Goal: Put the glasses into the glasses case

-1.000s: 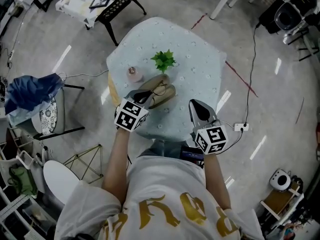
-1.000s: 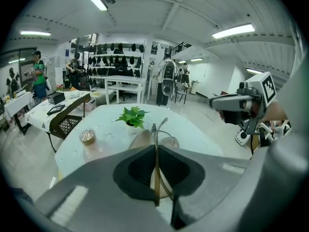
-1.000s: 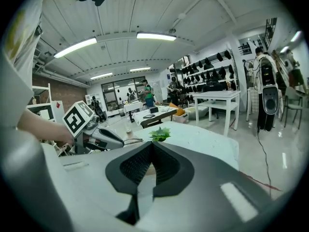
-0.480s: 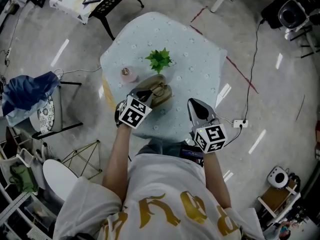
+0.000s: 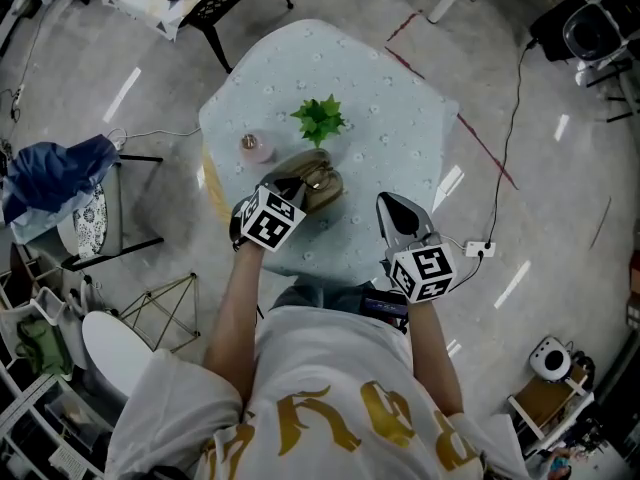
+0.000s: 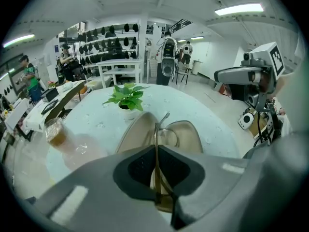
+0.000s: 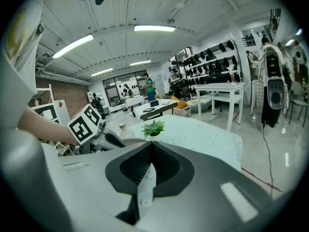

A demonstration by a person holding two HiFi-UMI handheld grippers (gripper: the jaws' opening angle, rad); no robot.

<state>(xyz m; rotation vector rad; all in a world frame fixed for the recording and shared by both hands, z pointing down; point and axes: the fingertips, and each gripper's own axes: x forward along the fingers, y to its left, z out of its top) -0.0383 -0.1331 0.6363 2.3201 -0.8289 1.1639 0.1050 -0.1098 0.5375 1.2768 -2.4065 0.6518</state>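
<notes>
Glasses (image 6: pixel 164 135) are pinched by one thin side arm in my left gripper (image 5: pixel 284 192), with the fingers pressed tight on it. They sit right over the open tan glasses case (image 6: pixel 194 135), with the round lenses down between its two halves. I cannot tell if they already rest on the lining.

What has changed is small. A second ago my left gripper was back near the table's (image 5: pixel 400 138) edge. Now it has slid forward, and its tip is over the near end of the case. The case has not moved. It lies just in front of the little green plant (image 5: pixel 319 120), with the pink cup (image 5: pixel 250 146) off to its left.

My right gripper (image 5: pixel 398 214) has stayed where it was, well apart from the case. Its fingers are closed together with nothing between them.

I think this means the glasses are almost home. Next I should let them down gently, open my left fingers, and then the lid still needs folding shut
</notes>
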